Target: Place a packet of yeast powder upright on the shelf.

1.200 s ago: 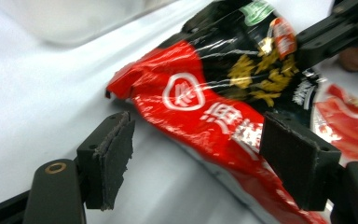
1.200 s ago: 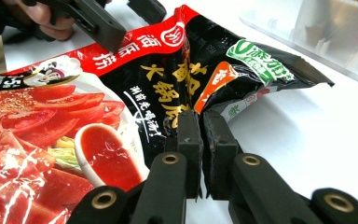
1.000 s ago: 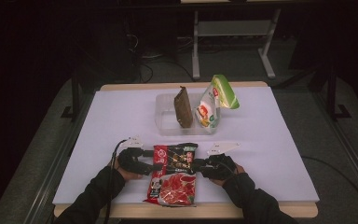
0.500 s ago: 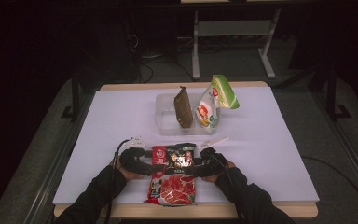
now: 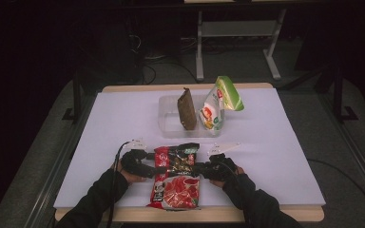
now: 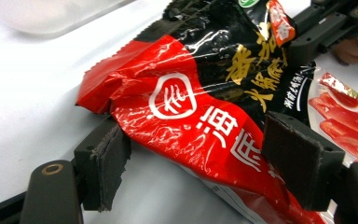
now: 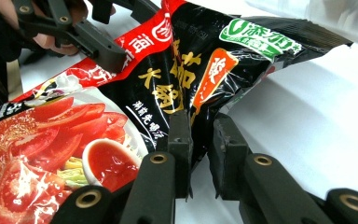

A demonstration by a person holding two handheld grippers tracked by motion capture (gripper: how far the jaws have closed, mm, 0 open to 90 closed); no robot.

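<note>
step: lifting sauce packet point(image 5: 176, 175) at tabletop's 6 o'clock | right hand-held gripper point(image 7: 200, 140) has just been closing, pinching its edge | left hand-held gripper point(image 6: 205, 154) agape, straddling it | next: left clamps, carry to tray point(image 5: 167, 124) at 12 o'clock

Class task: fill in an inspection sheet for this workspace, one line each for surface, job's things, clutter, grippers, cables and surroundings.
Surface: white table top with a wooden edge, bare around the things.
Job's things: red and black foil food packet lying flat near the front edge.
Clutter: clear plastic tray behind it, holding an upright brown packet and a green and white pouch.
Grippers: left gripper has its fingers either side of the packet's left edge, apart; right gripper has just been closing and pinches the packet's right edge.
Cables: black cable trailing from the left gripper.
Surroundings: dark floor, grey desk frame beyond the table.
</note>
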